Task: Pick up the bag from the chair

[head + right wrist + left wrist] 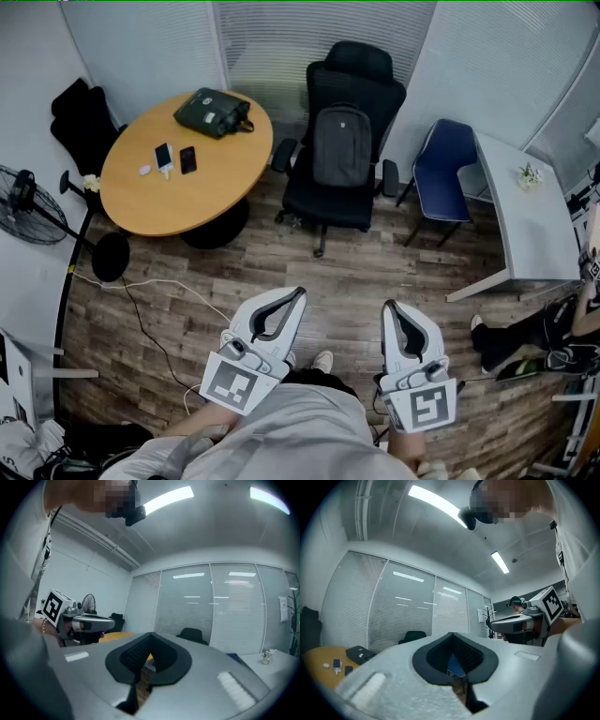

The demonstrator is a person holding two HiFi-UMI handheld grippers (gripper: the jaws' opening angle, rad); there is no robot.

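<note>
A grey backpack [342, 145] stands upright on the seat of a black office chair [323, 202], leaning on its backrest, at the far middle of the head view. Both grippers are held low near the person's body, well short of the chair and pointing toward it. My left gripper [299, 293] has its jaws closed together, holding nothing. My right gripper [388, 307] is likewise shut and empty. In the left gripper view the jaw tips [452, 633] meet, and only the chair top [414, 635] shows. In the right gripper view the gripper [151, 634] is shut too.
A round wooden table [141, 202] at the left carries a dark green bag [214, 112] and two phones [175, 157]. A blue chair [445, 167] and a white desk [525, 225] stand at the right. A floor fan [28, 206] and a cable [155, 309] lie left.
</note>
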